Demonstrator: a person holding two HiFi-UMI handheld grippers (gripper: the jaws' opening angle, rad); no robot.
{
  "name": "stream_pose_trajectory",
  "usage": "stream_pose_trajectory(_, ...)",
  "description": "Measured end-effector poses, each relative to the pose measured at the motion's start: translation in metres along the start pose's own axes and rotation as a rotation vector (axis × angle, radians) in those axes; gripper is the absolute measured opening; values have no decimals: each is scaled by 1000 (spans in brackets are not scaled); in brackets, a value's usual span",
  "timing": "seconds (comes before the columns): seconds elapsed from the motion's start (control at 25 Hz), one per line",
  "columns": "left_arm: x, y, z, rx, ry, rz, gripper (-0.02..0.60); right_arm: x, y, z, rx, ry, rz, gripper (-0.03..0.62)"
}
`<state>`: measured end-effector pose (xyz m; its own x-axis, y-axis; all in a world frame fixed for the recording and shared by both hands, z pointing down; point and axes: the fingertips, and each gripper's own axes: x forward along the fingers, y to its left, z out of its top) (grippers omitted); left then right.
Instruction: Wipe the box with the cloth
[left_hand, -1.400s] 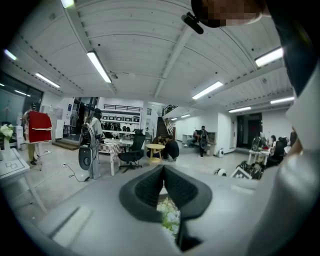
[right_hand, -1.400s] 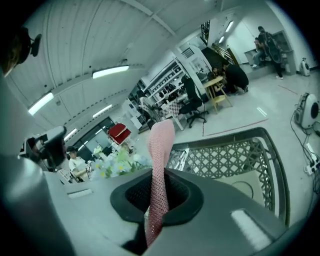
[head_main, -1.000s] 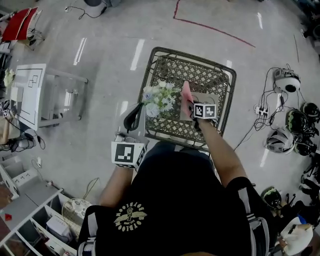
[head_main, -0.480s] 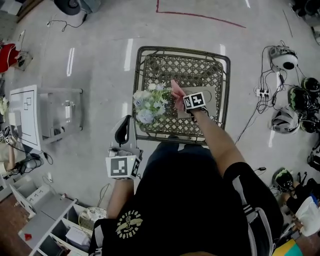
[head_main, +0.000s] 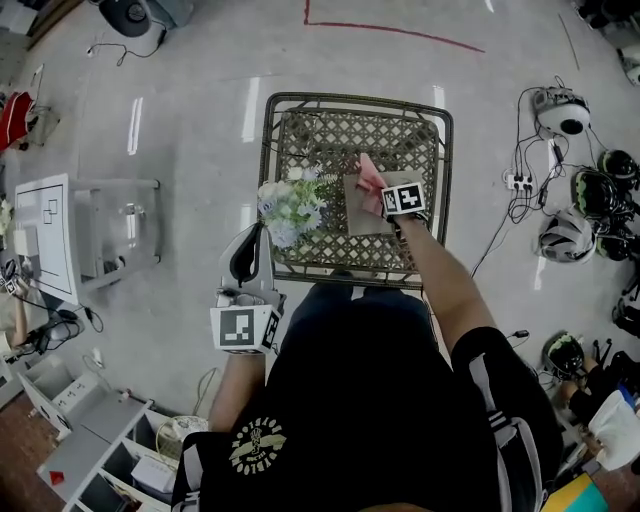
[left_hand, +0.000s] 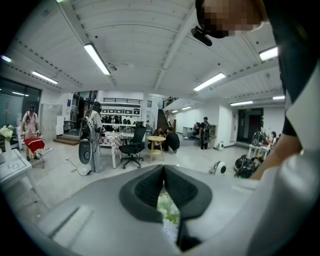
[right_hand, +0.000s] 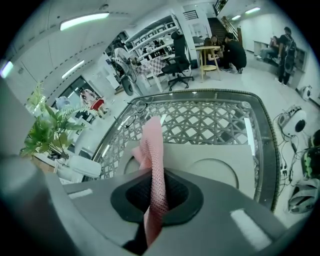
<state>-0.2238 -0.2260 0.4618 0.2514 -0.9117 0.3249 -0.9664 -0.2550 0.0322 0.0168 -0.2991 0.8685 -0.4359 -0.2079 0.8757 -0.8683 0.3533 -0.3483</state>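
Pink mesh cloth (right_hand: 152, 150) is sitting pinched between the jaws of the right claw (right_hand: 156, 192). The jaws are clamping it firmly. Its free end is standing up ahead of the tips, and a shorter tail is hanging back behind them.

Head view: the same cloth (head_main: 370, 178) is fanning out just beyond the right claw (head_main: 388, 203), over the far left part of the box (head_main: 362, 218). Whether the cloth is touching the lid cannot be told.

Box (right_hand: 215, 165): flat and grey, with a circle outlined on its lid. It is lying directly beneath and ahead of the right claw, on the lattice table (right_hand: 210, 117).

Left claw (left_hand: 163, 172): the jaws are meeting at the tips and are gripping nothing. A thin slit lower down is showing the flowers (left_hand: 167, 212) beyond them.

Head view: the left claw (head_main: 257, 236) is hanging off the near left edge of the table (head_main: 268, 150), over the floor (head_main: 180, 120). It is pointing toward the flowers (head_main: 288, 203), which are lying just ahead of its tips and to the left of the right claw. The box is lying well to the right of this claw.
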Motion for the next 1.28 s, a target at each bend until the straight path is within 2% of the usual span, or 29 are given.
stream_pose_trajectory(0.2,4,-10,5,3,-10,-16,0,-13,-27,-7,29,-3,-66,16)
stream_pose_trajectory(0.4,9,-29,7,13,-13,-44,0,-37,-72,-24,79,5,-138,15)
stream_pose_trajectory(0.68,9,-45,14,25,-24,-58,0,-65,-109,-45,124,0,-189,15)
stream_pose_trajectory(0.84,7,-54,18,31,-37,-52,0,-81,-84,-38,103,-82,-108,17)
stream_pose_trajectory(1.0,2,-60,25,36,-55,-38,0,-86,-9,-35,41,-130,69,17)
stream_pose_trajectory(1.16,-5,-55,25,30,-54,-23,0,-69,68,-49,12,-89,217,17)
stream_pose_trajectory(1.28,-13,-49,23,33,-45,-3,0,-45,97,-60,15,-33,253,15)
